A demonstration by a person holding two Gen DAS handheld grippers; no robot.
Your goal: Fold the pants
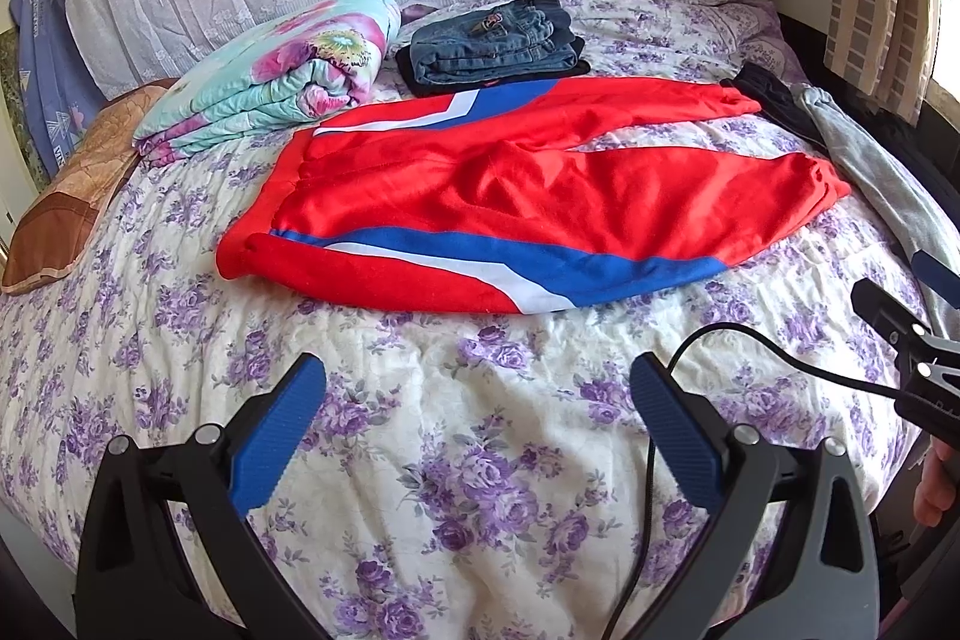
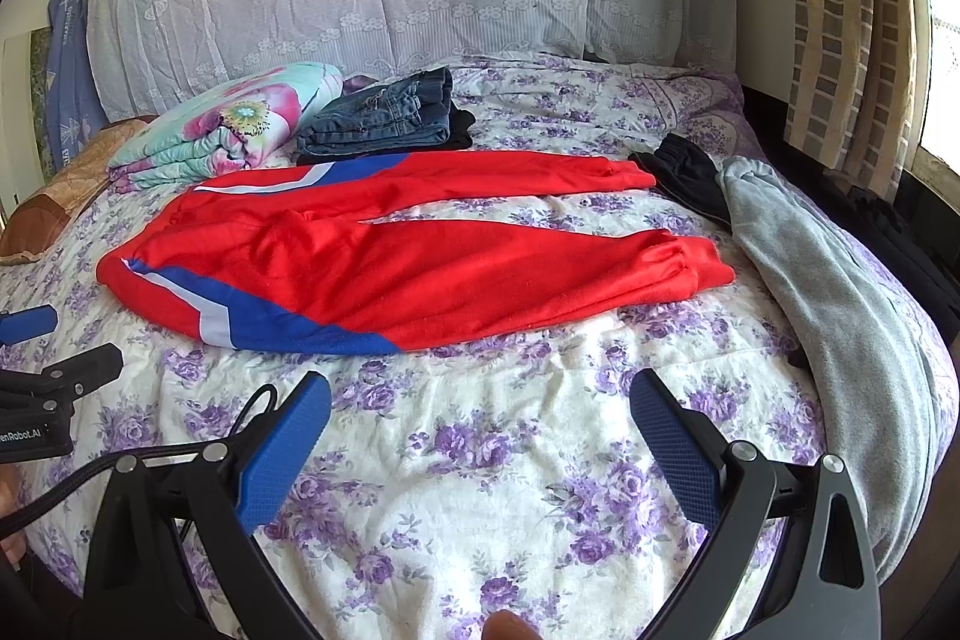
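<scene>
Red pants (image 1: 528,196) lie spread flat across the middle of the bed (image 1: 480,460), which wears a bedspread with purple flowers; take these pants as your landmark. Their waistband points toward the left side of the bed, and the two legs run to the right, parted in a narrow V. A blue and white stripe marks each outer seam near the waist. The cloth shows shallow wrinkles, and no fold has been made in it.

Your left tool (image 1: 477,427) hovers over bare bedspread on the near side of the pants, its blue pads (image 1: 276,436) spread wide apart and holding nothing. Your right tool (image 2: 480,430) does the same, also on the near side of the pants, pads apart and empty. Each tool appears at the edge of the other's view.

Beyond the pants, toward the headboard, folded jeans (image 1: 498,37) rest on a dark garment. Just left of the jeans sits a folded floral quilt (image 1: 270,70). A brown pillow (image 1: 66,196) lies farther left of the pants. At the cuff end of the pants, a black garment (image 2: 684,178) lies near the far leg, and a gray garment (image 2: 840,310) stretches along the right edge of the bed.
</scene>
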